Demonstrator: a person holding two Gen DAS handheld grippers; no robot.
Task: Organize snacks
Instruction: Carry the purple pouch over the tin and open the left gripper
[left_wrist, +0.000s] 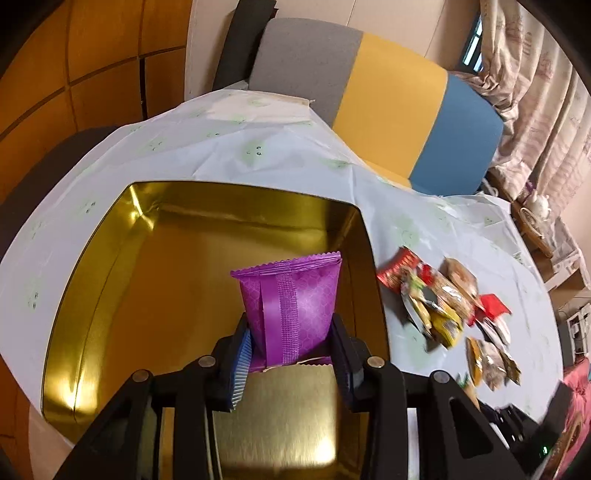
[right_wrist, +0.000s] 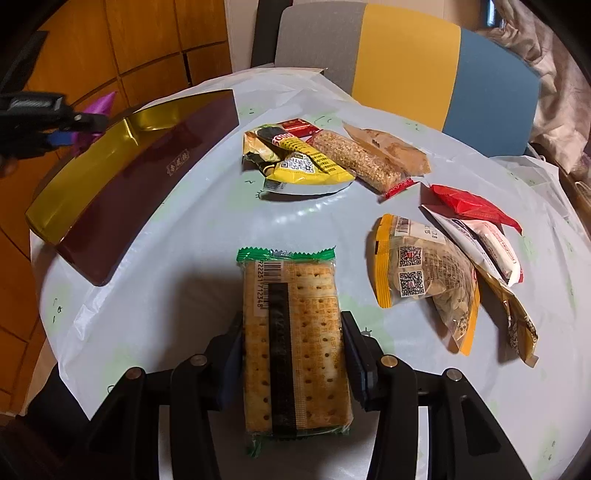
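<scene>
In the left wrist view my left gripper (left_wrist: 291, 347) is shut on a purple snack packet (left_wrist: 295, 295), which hangs over the inside of a gold tin (left_wrist: 92, 280). Its pads press both sides of the packet. In the right wrist view my right gripper (right_wrist: 293, 354) is shut on a green-edged cracker packet (right_wrist: 291, 325), held just above the table. The tin (right_wrist: 147, 184), dark maroon outside, lies to the left there, with the left gripper (right_wrist: 85, 127) and the purple packet (right_wrist: 105, 103) over it. Loose snacks lie ahead: a yellow packet (right_wrist: 306, 170), a sesame bar (right_wrist: 354, 162) and a red packet (right_wrist: 472, 205).
A pale printed cloth (right_wrist: 184, 277) covers the round table. A chair with a grey, yellow and blue back (right_wrist: 406, 55) stands at the far side. A clear packet with yellow edges (right_wrist: 421, 273) lies right of the crackers. Curtains (left_wrist: 535, 92) hang at the far right.
</scene>
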